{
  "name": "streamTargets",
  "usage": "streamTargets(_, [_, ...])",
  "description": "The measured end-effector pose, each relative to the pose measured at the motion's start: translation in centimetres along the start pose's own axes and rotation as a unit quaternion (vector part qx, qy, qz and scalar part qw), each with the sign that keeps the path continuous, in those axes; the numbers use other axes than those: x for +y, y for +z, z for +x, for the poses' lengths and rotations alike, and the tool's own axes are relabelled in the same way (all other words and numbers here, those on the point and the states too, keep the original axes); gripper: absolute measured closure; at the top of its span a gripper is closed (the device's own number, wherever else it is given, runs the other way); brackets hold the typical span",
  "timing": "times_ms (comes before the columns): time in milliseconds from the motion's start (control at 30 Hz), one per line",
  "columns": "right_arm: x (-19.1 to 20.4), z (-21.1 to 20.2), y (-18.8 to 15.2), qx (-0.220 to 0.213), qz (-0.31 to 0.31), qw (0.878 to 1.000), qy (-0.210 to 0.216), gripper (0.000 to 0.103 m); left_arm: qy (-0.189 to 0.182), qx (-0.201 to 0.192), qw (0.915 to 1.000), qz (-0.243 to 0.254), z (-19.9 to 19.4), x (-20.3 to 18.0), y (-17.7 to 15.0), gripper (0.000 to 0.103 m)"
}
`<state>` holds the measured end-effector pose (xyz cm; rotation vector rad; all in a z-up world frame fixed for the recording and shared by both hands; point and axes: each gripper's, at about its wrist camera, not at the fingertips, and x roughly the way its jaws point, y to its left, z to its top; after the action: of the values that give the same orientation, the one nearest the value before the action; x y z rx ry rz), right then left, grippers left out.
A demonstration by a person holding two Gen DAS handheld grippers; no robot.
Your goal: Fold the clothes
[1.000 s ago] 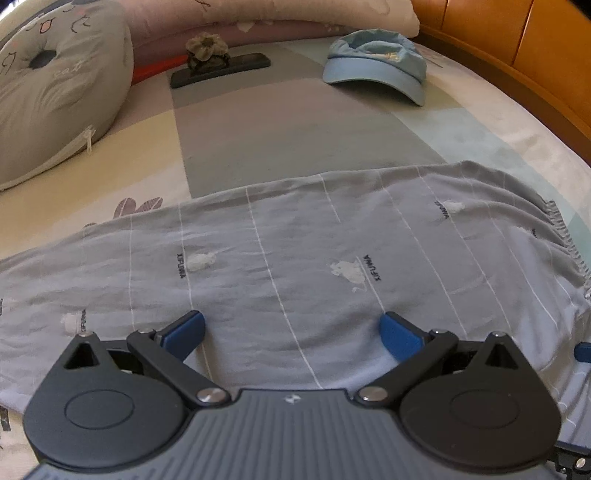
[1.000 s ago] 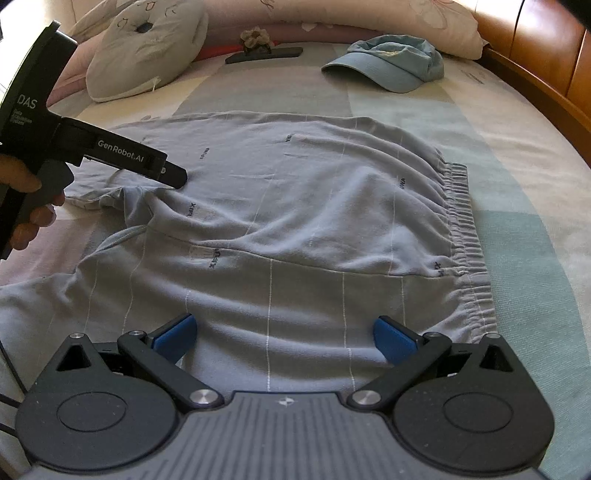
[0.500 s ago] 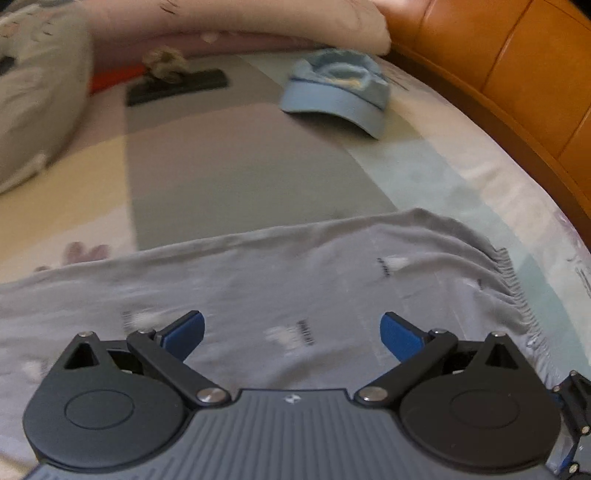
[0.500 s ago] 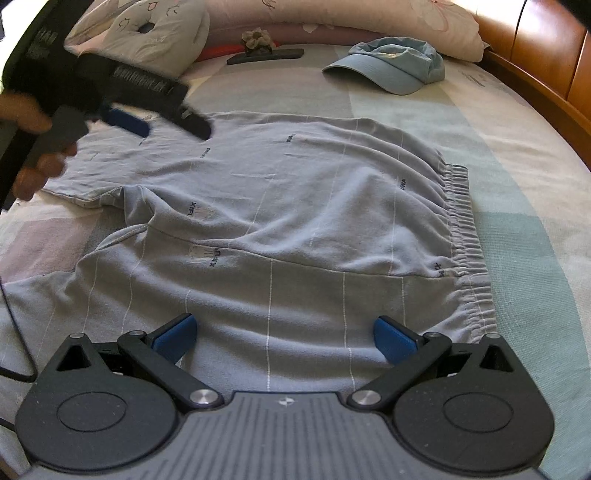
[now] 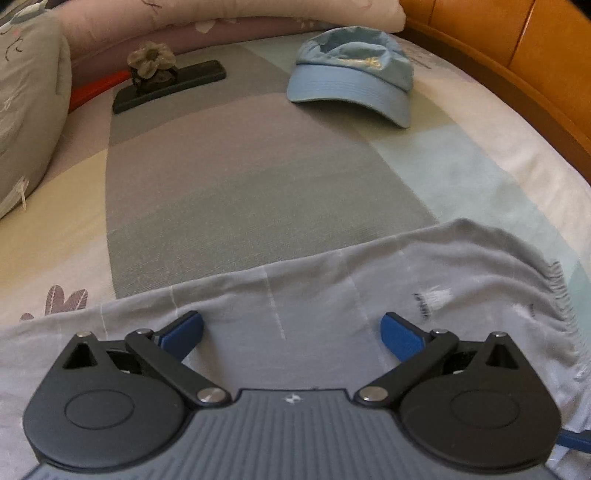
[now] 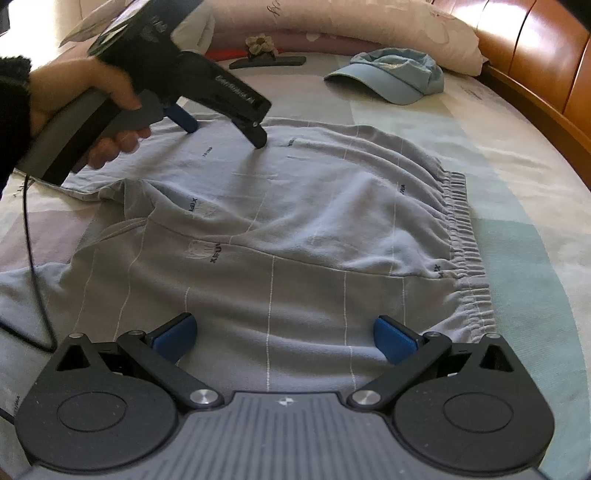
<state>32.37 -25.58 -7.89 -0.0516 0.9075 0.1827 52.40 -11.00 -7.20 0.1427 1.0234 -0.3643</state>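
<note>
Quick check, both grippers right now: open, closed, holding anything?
Left gripper: open, empty, over the far edge of the grey pants.
Right gripper: open, empty, over the pants' near part.

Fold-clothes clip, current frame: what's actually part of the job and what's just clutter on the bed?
Job:
grey trousers, spread flat
left hand-held gripper, open over far edge
right hand-held gripper, open at near edge

Lying about:
blue cap
black holder with flower
grey cushion
pink pillow
</note>
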Motion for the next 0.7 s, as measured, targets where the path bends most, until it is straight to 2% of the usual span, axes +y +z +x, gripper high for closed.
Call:
streamTargets(100, [0.0, -0.7, 0.1, 0.019, -0.010, 1.000, 0.004, 0.000, -0.049, 0.003, 0.9983, 0.032, -1.5, -2.0, -0.5, 0.001])
streamTargets(200, [0.0, -1.9, -0.2, 0.019, 0.000, 1.000, 0.012, 0.000, -0.110, 0.017, 0.9919, 0.060, -2.1, -4.2, -1.4, 0.001])
streamTargets(333, [-0.2, -2.7, -1.2, 0.021, 0.011, 1.000, 0.012, 0.000, -0.124, 0.020, 0.9880, 0.090, -0.8, -6.4, -2.4, 0.001])
streamTargets(400, [-0.9, -2.6, -2.0, 0.033, 0.024, 0.999, 0.015, 0.000, -0.099, 0.008, 0.9903, 0.097, -0.2, -6.7, -2.5, 0.001])
streamTargets(500, [-1.3, -3.5, -2.8, 0.027, 0.015, 0.999, 0.015, 0.000, -0.088, 0.010, 0.9915, 0.094, -0.2, -7.0, -2.0, 0.001])
streamTargets(700, [-3.7, -4.2, -1.0, -0.021, 0.069, 0.997, 0.040, 0.000, -0.106, 0.011, 0.9902, 0.090, -2.1, -6.8, -1.3, 0.001])
